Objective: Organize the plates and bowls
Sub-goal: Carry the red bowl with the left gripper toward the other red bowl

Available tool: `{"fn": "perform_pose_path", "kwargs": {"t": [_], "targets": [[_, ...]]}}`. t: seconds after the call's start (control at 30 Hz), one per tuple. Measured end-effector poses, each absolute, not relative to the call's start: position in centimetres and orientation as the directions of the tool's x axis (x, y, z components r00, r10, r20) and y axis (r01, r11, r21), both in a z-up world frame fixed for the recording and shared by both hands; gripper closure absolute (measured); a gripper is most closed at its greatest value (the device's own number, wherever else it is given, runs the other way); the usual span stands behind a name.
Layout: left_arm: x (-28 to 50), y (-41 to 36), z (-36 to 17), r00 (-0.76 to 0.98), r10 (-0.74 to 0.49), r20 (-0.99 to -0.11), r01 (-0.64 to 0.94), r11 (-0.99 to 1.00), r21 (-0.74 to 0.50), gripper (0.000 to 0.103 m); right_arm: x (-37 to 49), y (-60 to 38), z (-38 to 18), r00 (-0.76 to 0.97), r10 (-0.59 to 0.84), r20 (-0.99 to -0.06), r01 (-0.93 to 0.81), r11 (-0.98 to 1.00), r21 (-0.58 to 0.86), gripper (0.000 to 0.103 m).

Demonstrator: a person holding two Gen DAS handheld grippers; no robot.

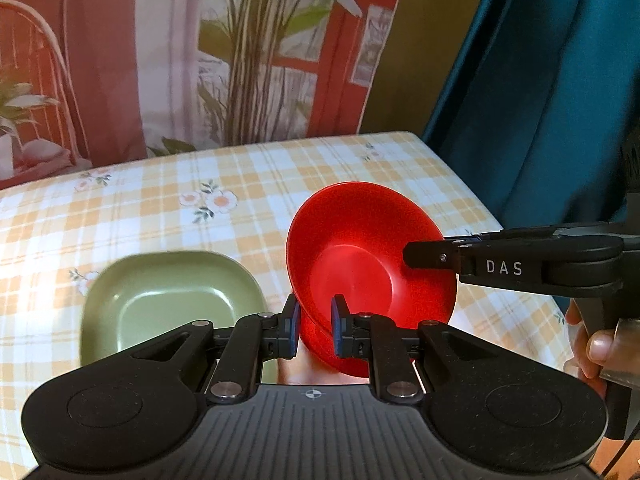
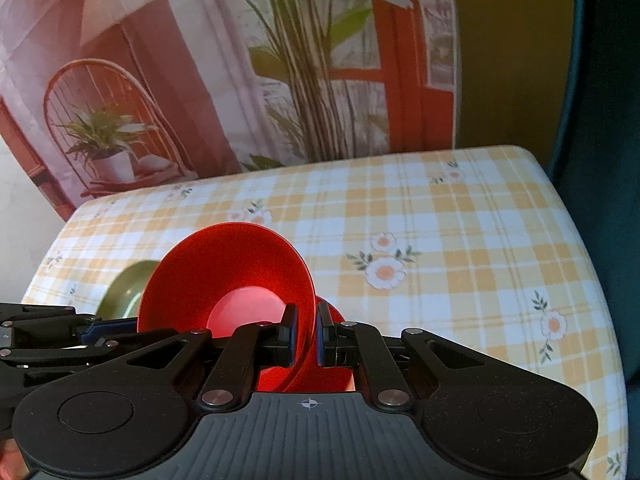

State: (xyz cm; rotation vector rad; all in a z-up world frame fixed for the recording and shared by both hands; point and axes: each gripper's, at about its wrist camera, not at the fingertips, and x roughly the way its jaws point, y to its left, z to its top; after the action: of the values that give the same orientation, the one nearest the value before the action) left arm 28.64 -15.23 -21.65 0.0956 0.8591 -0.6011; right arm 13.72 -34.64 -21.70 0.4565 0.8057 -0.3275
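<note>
I have both grippers clamped on the rim of one round, glossy red plastic bowl (image 1: pixel 370 268), which is tilted steeply above the table, its inside facing my cameras. My left gripper (image 1: pixel 316 330) pinches the near edge with its jaws almost closed on the thin wall; my right gripper (image 2: pixel 306 338) pinches the right-hand edge the same way. Just left of the red bowl, a square, rounded-corner green plastic dish (image 1: pixel 168 300) rests flat on the yellow checked floral tablecloth (image 1: pixel 168 200).
</note>
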Motion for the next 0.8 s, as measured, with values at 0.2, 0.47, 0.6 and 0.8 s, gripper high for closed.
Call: {"fn": "perform_pose_path", "kwargs": {"t": [0.2, 0.47, 0.6, 0.8], "targets": [[28.7, -15.8, -22.7, 0.476, -0.457, -0.751, 0.538, 0.827, -0.162, 0.086, 13.2, -35.1, -22.7, 0.638, -0.102, -0.764, 0.454, 0.85, 0.266, 0.095], [28.9, -16.4, -23.6, 0.46, -0.443, -0.77, 0.548, 0.824, -0.147, 0.086, 13.1, -35.2, -23.7, 0.617, -0.097, -0.781, 0.459, 0.85, 0.257, 0.094], [29.0, -16.5, -23.8, 0.455, -0.436, -0.776, 0.551, 0.823, -0.139, 0.086, 13.1, -35.3, -24.0, 0.611, -0.096, -0.786, 0.46, 0.851, 0.254, 0.094], [29.1, -16.6, -24.1, 0.444, -0.436, -0.783, 0.559, 0.818, -0.138, 0.086, 13.0, -35.6, -24.1, 0.609, -0.102, -0.786, 0.464, 0.85, 0.25, 0.094]]}}
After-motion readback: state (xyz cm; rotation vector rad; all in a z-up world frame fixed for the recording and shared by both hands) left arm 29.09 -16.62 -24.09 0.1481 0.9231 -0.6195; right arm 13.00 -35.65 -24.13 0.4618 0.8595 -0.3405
